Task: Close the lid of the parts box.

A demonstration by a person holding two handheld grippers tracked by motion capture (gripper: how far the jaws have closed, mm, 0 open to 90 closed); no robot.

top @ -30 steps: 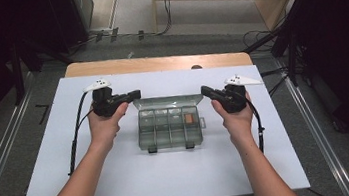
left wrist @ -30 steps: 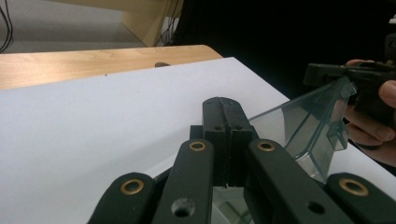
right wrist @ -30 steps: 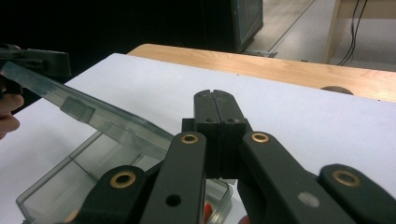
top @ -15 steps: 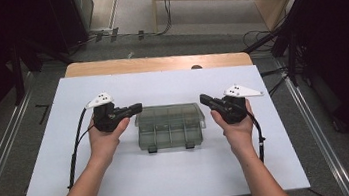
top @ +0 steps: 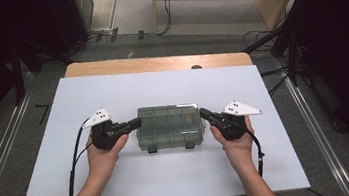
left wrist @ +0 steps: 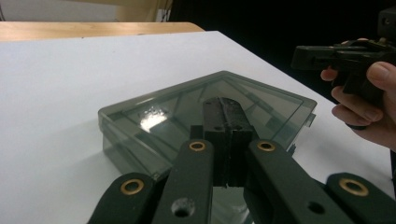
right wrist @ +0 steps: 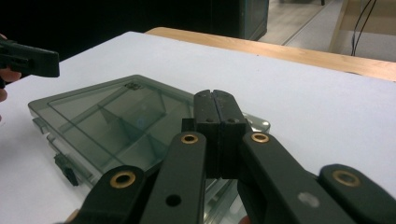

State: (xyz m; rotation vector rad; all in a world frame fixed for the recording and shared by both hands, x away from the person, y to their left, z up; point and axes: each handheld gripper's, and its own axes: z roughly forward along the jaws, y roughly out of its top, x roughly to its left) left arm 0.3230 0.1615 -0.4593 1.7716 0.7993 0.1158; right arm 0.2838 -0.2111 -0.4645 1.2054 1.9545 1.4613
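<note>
Hiding part of the compartment box: closed left tool.

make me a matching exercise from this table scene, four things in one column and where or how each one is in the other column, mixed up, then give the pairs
Things:
1. left gripper
2. right gripper
3. compartment box
4. wooden edge

Descriptions:
A. smoky clear plastic, lid closed, latches toward the person
B. along the far side of the white tabletop
C. shut, at the box's left end
D. shut, at the box's right end

Pairs: 1-C, 2-D, 3-A, 4-B
</note>
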